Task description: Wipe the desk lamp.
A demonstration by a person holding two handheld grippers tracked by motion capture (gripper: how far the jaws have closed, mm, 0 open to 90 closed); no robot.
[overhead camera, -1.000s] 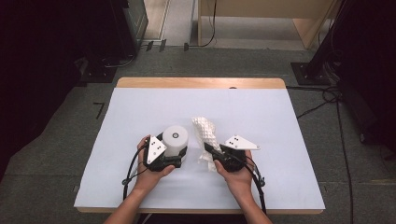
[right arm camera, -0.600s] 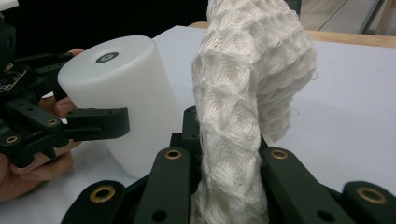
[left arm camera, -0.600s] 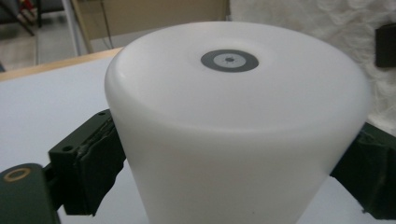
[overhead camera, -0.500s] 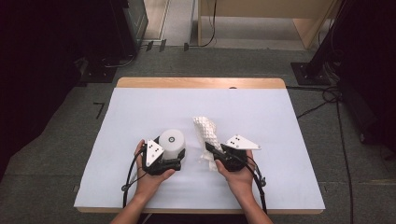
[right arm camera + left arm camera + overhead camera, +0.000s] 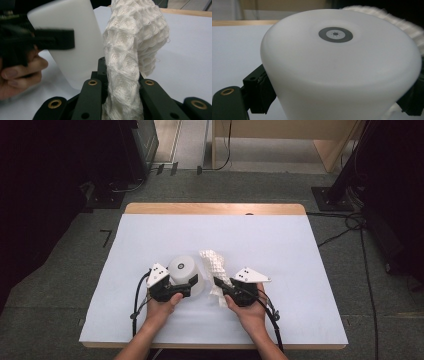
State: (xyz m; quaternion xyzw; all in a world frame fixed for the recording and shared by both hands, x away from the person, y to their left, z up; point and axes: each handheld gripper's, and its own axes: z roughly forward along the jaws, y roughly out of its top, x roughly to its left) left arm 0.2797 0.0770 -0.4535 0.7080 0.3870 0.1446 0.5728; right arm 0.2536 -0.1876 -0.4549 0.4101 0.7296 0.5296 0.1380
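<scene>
L gripper (image 5: 186,282): jaws just closed in further, pads pressing both sides of white cup (image 5: 183,272), inverted, base up, near front-centre of surface (image 5: 300,250). R gripper (image 5: 222,286): clamped tight on white knit cloth (image 5: 215,265), which stands bunched upright just beside cup, R side.

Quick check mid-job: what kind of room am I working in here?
Probably a lab or recording workspace: a white-covered table on grey carpet, loose cables across the floor, and dark equipment stands around it.
</scene>
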